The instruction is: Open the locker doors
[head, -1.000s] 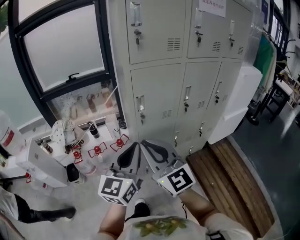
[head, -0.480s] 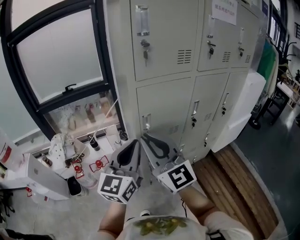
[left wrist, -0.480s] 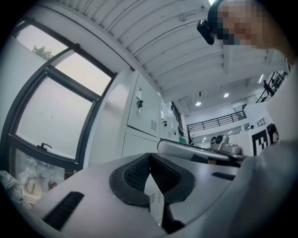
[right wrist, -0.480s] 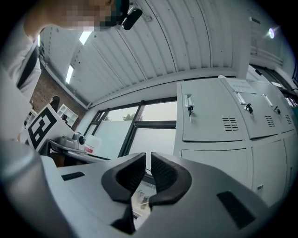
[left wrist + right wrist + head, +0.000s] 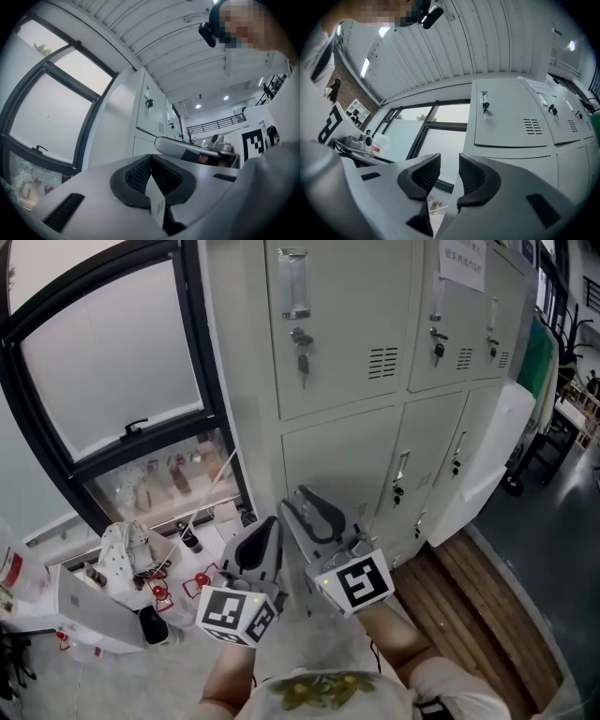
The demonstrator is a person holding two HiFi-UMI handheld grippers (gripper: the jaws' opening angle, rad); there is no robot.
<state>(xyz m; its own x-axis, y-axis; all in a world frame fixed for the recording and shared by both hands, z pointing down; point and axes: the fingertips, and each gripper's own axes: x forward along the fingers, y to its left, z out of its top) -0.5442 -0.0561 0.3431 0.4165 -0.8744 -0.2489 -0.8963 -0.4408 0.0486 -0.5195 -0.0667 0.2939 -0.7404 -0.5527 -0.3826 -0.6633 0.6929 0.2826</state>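
My right gripper [image 5: 449, 165] has just been opening its jaws, a little apart and empty, my left gripper [image 5: 151, 161] is squeezed tight on nothing, and the locker door [image 5: 513, 117] is up ahead of both, so I should bring its key [image 5: 484, 107] between the open jaws.

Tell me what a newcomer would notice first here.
A bank of pale grey metal lockers, near doors shut, fills the upper right. Low centre, the grey left gripper is shut; the grey right gripper, jaws just opening, holds nothing. A black-framed window stands at left.
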